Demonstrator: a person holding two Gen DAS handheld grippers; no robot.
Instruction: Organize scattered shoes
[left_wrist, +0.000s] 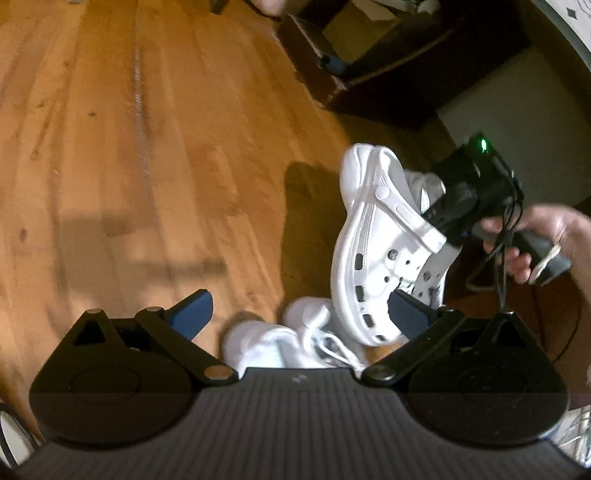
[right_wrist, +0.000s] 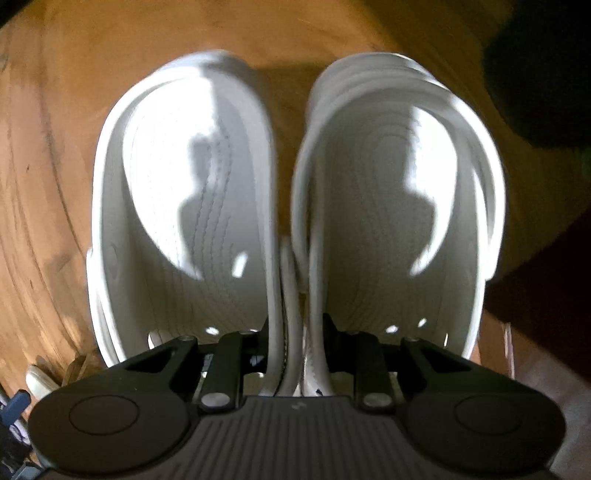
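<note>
Closest in the right wrist view, right claw (right_wrist: 295, 350) is pointing straight down and clamping on the touching inner walls of two white clogs (right_wrist: 388, 206), one finger reaching into each shoe. Both clogs are hanging side by side below it, open tops facing the camera, heel straps at the far end, clear of the wooden floor (right_wrist: 55, 147), which is showing blurred beneath them. Left wrist view: left claw (left_wrist: 299, 314) is standing wide open with nothing between its blue pads (left_wrist: 192, 314), tilting down toward the floor. Just past its fingers a pair of white lace-up sneakers (left_wrist: 266, 343) is lying on the boards, partly hidden by the claw body. Beyond and to the right, the same clogs are showing as a bunched pair lifted above the floor, soles toward the camera's left, with the right claw's black body gripping them from the right; a person's hand (left_wrist: 535, 243) is wrapping the handle, cables dangling under it. Farther back, dark low furniture (left_wrist: 406, 66) is standing along the wall with a cardboard box (left_wrist: 354, 26) on it, too blurred for detail.
</note>
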